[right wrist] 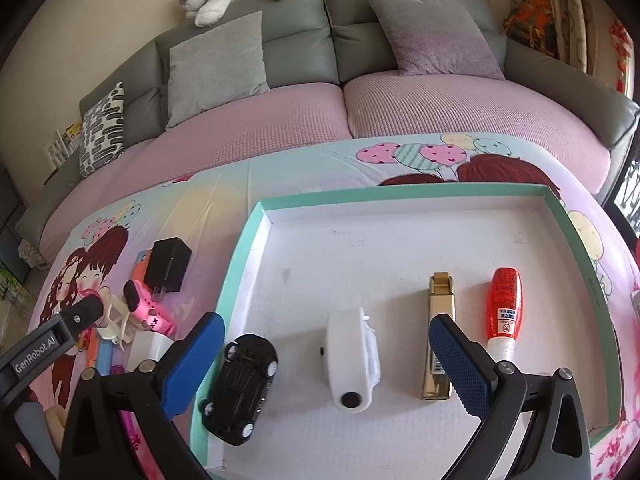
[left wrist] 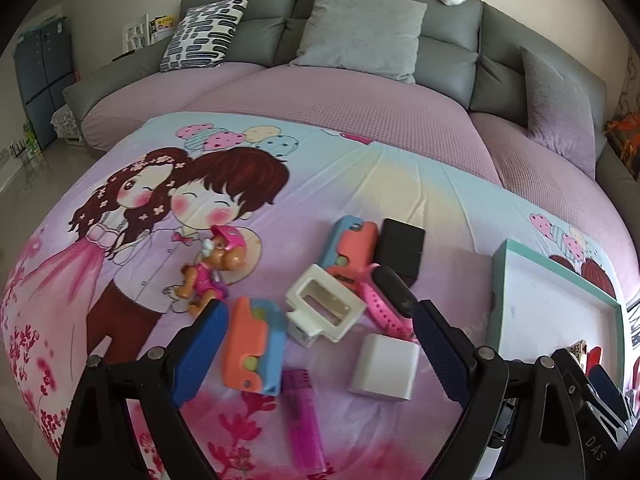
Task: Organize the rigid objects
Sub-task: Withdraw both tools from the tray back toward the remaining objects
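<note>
My left gripper [left wrist: 316,320] is open and empty, low over a pile on the cartoon cloth: a cream clip [left wrist: 325,304], an orange and blue case [left wrist: 250,346], a white charger cube [left wrist: 384,368], a purple lighter [left wrist: 304,420], a pink watch [left wrist: 386,300], a black adapter [left wrist: 400,246] and a dog figure [left wrist: 212,270]. My right gripper [right wrist: 324,340] is open and empty above the teal-rimmed white tray [right wrist: 248,240]. In the tray lie a black toy car [right wrist: 240,388], a white device [right wrist: 354,360], a gold lighter [right wrist: 438,344] and a red glue bottle [right wrist: 505,308].
The tray [left wrist: 500,276] stands to the right of the pile. A grey sofa [left wrist: 360,72] with cushions runs behind the table. The left gripper's body [right wrist: 52,340] shows at the left of the right wrist view.
</note>
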